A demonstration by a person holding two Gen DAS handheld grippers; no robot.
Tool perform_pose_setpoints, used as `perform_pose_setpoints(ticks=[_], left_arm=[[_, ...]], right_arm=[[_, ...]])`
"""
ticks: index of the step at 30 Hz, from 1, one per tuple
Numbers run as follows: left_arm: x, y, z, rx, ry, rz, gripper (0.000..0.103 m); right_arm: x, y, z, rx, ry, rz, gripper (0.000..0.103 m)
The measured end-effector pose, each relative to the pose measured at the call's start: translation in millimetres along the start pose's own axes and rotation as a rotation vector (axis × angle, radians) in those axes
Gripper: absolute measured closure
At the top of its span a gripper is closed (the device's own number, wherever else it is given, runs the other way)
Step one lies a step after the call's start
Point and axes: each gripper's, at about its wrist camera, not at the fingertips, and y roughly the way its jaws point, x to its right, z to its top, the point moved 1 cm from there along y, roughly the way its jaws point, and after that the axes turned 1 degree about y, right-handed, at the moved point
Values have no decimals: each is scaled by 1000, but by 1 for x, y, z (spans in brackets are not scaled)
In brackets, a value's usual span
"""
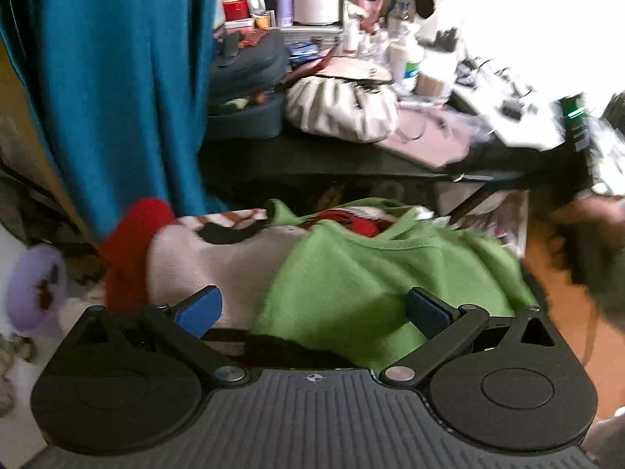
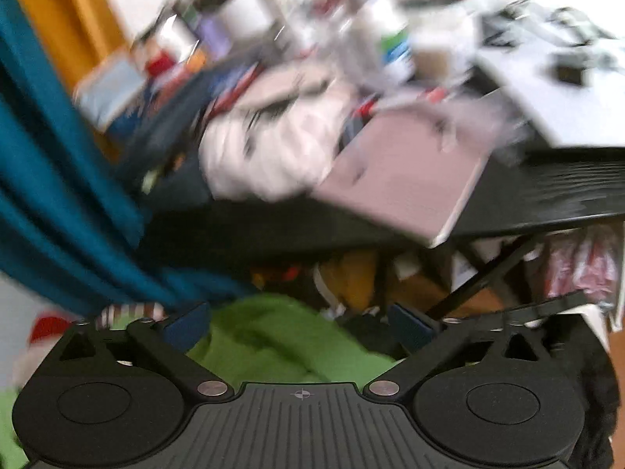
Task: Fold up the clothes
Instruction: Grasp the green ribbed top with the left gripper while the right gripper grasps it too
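A green garment (image 1: 351,273) lies crumpled on a pile of clothes, next to a grey garment with red cuffs (image 1: 218,262). My left gripper (image 1: 312,308) is open, its blue pads spread just above the green and grey cloth, holding nothing. In the right wrist view, which is blurred by motion, the green garment (image 2: 273,340) lies just below my right gripper (image 2: 300,324), which is open and empty.
A teal cloth (image 1: 117,78) hangs at the left and also shows in the right wrist view (image 2: 47,195). A black table (image 1: 312,156) behind the pile carries a striped pouch (image 1: 343,109), bottles, a brush cup and a pink notebook (image 2: 406,179). Boxes sit under the table.
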Motion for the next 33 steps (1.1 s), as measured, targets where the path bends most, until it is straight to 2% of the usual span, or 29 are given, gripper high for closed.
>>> perform_pose_setpoints(ticks=[2, 5, 8, 10, 12, 16, 18, 19, 20, 21, 22, 24, 25, 27, 29, 33], left_arm=[[1, 2, -1, 0, 14, -31, 1], [0, 6, -2, -4, 31, -21, 1], [-4, 6, -3, 11, -3, -22, 1], [-6, 6, -4, 20, -19, -23, 1], [-7, 6, -4, 20, -19, -28, 1], [-19, 9, -1, 17, -100, -63, 1], [-21, 13, 0, 10, -137, -82, 2], [-22, 15, 0, 7, -154, -92, 14], [-19, 13, 0, 9, -154, -97, 23], [-14, 7, 0, 21, -137, -91, 36], [-10, 0, 0, 36, -118, -83, 54], [0, -14, -1, 65, -79, -68, 64], [2, -20, -2, 71, -76, -104, 84], [5, -29, -5, 66, -77, -188, 87], [11, -29, -7, 42, -28, -179, 87], [13, -18, -10, 28, -41, -182, 84]], right_arm=[[-10, 15, -6, -29, -49, 21, 13], [-27, 35, -15, -63, -127, 46, 16], [-39, 49, -19, -82, -192, 30, 31], [-37, 58, -17, -107, -169, 25, 37], [-34, 66, -15, -119, -150, 15, 50], [-35, 78, -12, -134, -157, 14, 52], [-37, 81, -12, -141, -175, 30, 71], [-38, 78, -12, -131, -172, 45, 78], [-38, 72, -12, -115, -164, 64, 89], [-35, 62, -11, -84, -147, 85, 100], [-31, 51, -11, -48, -126, 107, 100], [-19, 22, -14, 38, -88, 126, 100], [-13, 10, -15, 61, -78, 123, 100], [1, -6, -18, 82, -60, 115, 100], [12, -8, -20, 58, -57, 110, 100], [16, 4, -22, 36, -66, 108, 99]])
